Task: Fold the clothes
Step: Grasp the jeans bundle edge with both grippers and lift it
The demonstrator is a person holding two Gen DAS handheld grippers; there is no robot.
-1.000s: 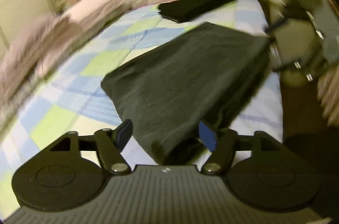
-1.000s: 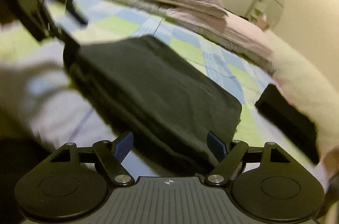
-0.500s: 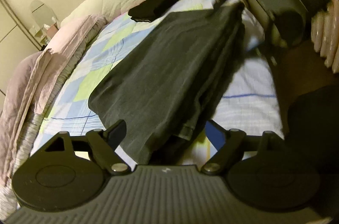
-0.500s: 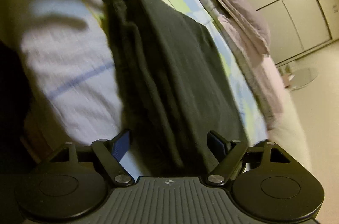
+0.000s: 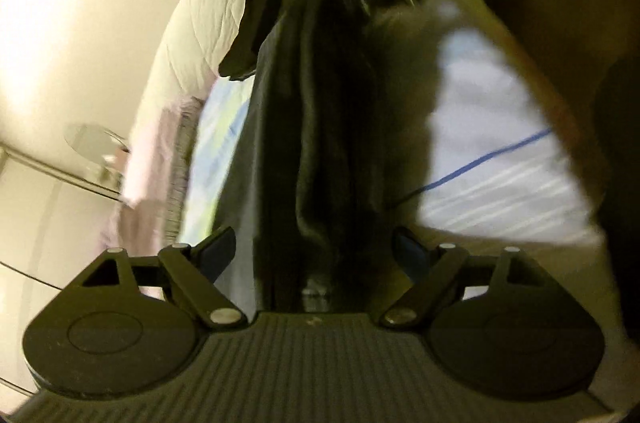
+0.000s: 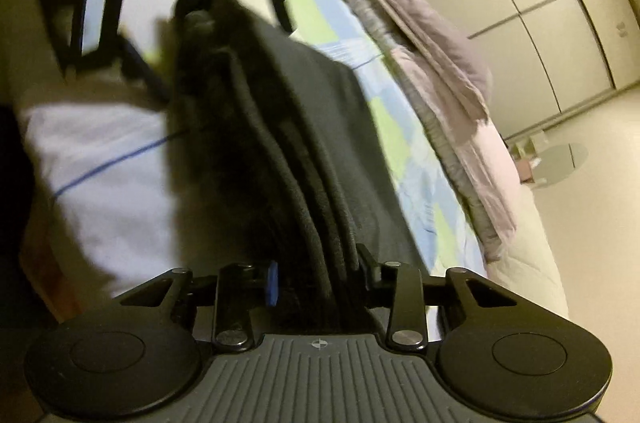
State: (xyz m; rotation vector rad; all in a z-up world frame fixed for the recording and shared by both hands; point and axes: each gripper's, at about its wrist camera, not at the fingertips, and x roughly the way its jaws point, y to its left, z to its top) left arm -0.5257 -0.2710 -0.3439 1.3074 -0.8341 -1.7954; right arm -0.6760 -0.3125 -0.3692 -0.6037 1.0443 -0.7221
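**Uneven grip on the dark garment: one side clamped, other side loose**

Dark garment [image 6: 304, 151], folded into several layers, runs between the two grippers above the checked bed sheet [image 6: 384, 127]. Far part of the cloth looks like it rests on the sheet; cannot tell for sure, too much blur.

Right gripper [image 6: 316, 277]: jaws nearly closed, pinching the stacked edge of the garment between them. Left gripper [image 5: 314, 255]: jaws wide apart, cloth edge lies in the gap, neither pad visibly touching it. So only one end looks held.

Risks, judged from this:
- Lift or swing with the left side unclamped and that end will likely sag or slide out, so the layers fan apart and the fold is lost.
- Right pinch sits on a thick bundle; outer layers may be caught and inner ones slip free under a pull.
- Fast motion could drag the garment across the sheet and skew the fold line.
- Crumpled pink blanket [image 6: 444, 63] lies along the bed edge nearby, and a wide swing could snag it.

Left side probably needs to close first.
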